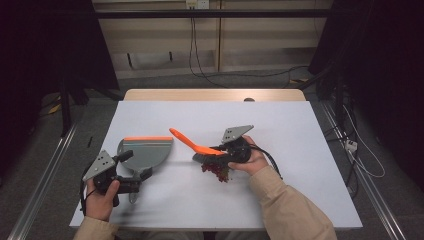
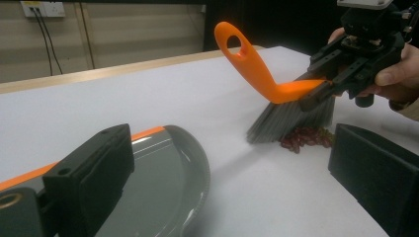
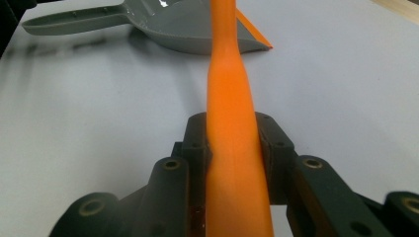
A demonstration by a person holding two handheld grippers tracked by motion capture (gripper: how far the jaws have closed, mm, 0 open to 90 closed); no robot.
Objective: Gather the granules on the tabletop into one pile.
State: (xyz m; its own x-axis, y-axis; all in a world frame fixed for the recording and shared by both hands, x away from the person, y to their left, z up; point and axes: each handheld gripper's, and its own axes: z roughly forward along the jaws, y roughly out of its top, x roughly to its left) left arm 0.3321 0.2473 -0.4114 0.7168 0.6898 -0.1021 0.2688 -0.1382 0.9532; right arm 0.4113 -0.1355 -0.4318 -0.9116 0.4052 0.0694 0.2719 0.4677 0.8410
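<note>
Table [image 1: 300, 130]: white top, wood edge at far side
R gripper [image 1: 227, 152]: held in person's R hand [image 1: 252, 162], approx table centre, slightly toward 5 o'clock; jaws clamped on brush back, orange body pinched between both pads in right gripper view
Brush [image 1: 192, 144]: orange handle w/ hang hole, rises toward 10 o'clock from the R gripper; grey bristles [image 2: 291, 118] point down, tips on table
Debris [image 1: 216, 171]: small dark-red bits in a heap, just under/beside bristles on their 6 o'clock side; touching bristle tips in left gripper view
Dustpan [image 1: 145, 152]: grey, orange lip at 12 o'clock edge, flat on table at 9 o'clock from brush, well apart from the heap; handle points to 6 o'clock
L gripper [image 1: 137, 167]: in L hand [image 1: 102, 197] near table's 7 o'clock corner; jaws apart, pan's handle end between them, contact can't tell
Sleeve [image 1: 287, 205]: beige, R forearm enters from 6 o'clock
</note>
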